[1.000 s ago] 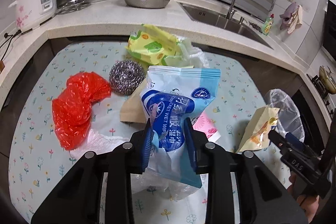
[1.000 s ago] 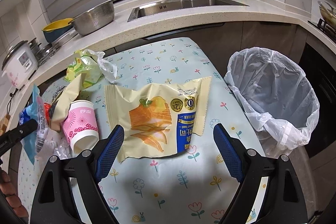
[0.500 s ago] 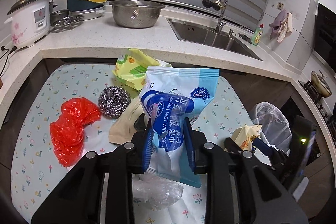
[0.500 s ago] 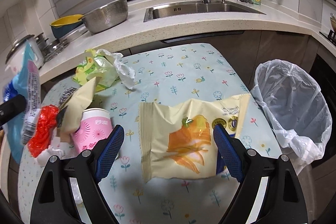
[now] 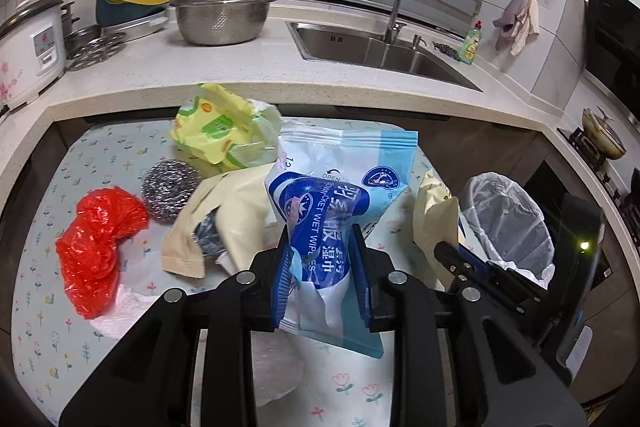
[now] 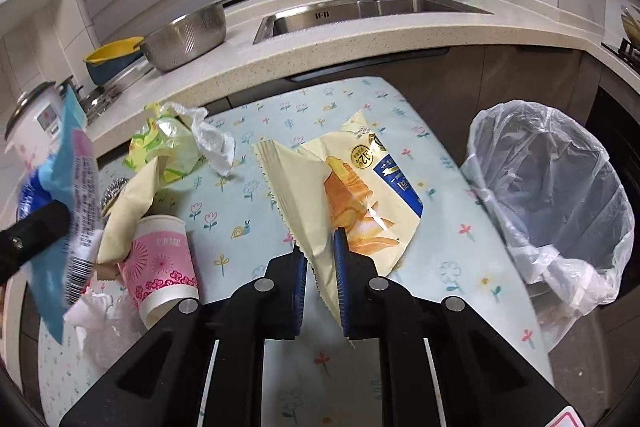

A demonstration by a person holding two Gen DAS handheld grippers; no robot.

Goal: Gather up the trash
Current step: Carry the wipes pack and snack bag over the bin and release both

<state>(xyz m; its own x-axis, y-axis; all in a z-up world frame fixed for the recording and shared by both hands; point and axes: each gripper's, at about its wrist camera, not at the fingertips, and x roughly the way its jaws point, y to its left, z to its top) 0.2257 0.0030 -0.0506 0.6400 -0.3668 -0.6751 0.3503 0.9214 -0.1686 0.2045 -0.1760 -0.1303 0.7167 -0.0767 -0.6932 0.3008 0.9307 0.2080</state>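
Observation:
My left gripper (image 5: 320,251) is shut on a blue wet-wipes packet (image 5: 332,195) and holds it above the table. My right gripper (image 6: 320,259) is shut on a yellow chip bag (image 6: 360,195), lifted and folded off the floral tablecloth (image 6: 240,211). The bag also shows in the left wrist view (image 5: 434,211). The wipes packet shows at the left of the right wrist view (image 6: 68,203). A bin lined with a clear bag (image 6: 560,195) stands to the right of the table, also in the left wrist view (image 5: 508,223).
On the table lie a red plastic bag (image 5: 100,247), a steel scourer (image 5: 170,187), a yellow-green wrapper (image 5: 220,131), a beige paper bag (image 5: 224,211), a pink paper cup (image 6: 160,263) and crumpled white tissue (image 6: 212,143). Counter, sink and faucet are behind.
My right gripper has closed on the chip bag and lifted it off the cloth. My left gripper has risen and moved back with the wipes packet.

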